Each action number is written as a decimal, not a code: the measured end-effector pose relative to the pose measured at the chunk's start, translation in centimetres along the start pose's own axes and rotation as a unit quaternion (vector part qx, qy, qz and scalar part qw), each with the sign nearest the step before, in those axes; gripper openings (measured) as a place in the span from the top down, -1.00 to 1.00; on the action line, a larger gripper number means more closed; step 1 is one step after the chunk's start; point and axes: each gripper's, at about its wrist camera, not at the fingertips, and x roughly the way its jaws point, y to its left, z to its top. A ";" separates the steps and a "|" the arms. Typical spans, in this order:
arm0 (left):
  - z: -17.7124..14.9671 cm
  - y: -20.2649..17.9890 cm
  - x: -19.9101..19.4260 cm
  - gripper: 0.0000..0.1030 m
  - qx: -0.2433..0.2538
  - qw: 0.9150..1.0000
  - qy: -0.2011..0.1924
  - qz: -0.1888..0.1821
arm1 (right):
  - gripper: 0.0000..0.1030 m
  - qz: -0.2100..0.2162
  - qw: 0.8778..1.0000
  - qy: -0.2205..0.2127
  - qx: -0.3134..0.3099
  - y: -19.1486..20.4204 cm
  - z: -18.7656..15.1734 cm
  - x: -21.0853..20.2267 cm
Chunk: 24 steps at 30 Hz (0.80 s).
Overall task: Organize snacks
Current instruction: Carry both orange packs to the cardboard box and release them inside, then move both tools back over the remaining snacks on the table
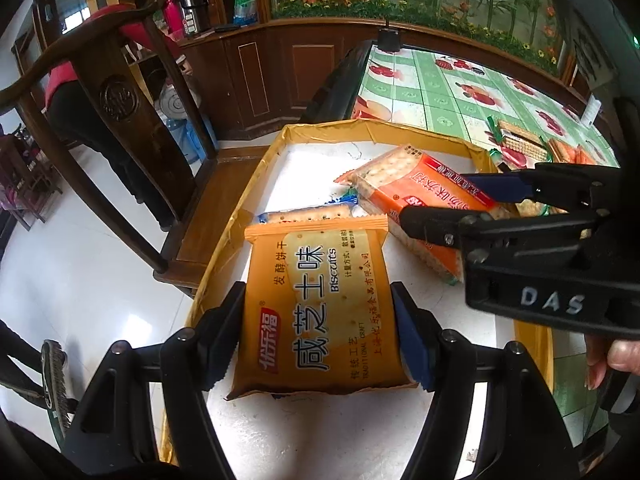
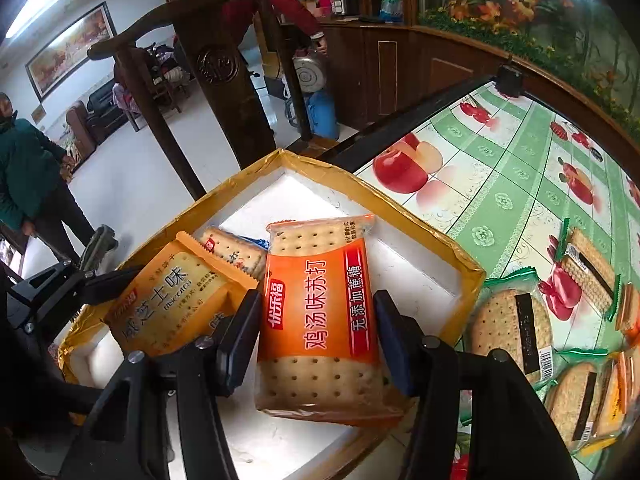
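Observation:
My left gripper (image 1: 320, 332) is shut on a yellow cheese biscuit packet (image 1: 320, 312), its blue pads pressing both long sides, over the white inside of a foam box with a yellow-taped rim (image 1: 280, 136). My right gripper (image 2: 316, 336) is shut on an orange soda cracker packet (image 2: 320, 320) over the same box (image 2: 280, 160), just right of the yellow packet (image 2: 176, 300). In the left wrist view the right gripper (image 1: 440, 204) reaches in from the right with the orange packet (image 1: 420, 188). A blue-wrapped cracker packet (image 1: 304, 214) lies inside the box behind both.
The box sits at the edge of a table with a green fruit-print cloth (image 2: 500, 200); several more biscuit packets (image 2: 512, 332) lie there on the right. A dark wooden chair (image 1: 116, 100) stands behind the box. A person in a green jacket (image 2: 24, 172) stands far left.

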 end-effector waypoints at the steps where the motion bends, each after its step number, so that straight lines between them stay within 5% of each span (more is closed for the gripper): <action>1: 0.0 0.0 0.2 -0.38 -0.001 1.000 0.002 0.001 | -0.10 0.007 1.000 -0.004 0.009 -0.3 0.0 -0.2; 9: 0.2 0.3 -0.2 -0.62 -0.012 1.000 0.004 0.016 | -0.23 0.023 0.999 -0.037 0.028 -0.7 -0.2 -2.9; 24: 2.5 -3.9 -4.0 -0.67 -0.010 0.999 -0.041 -0.025 | -0.27 -0.053 0.992 -0.079 0.089 -8.3 -5.0 -9.7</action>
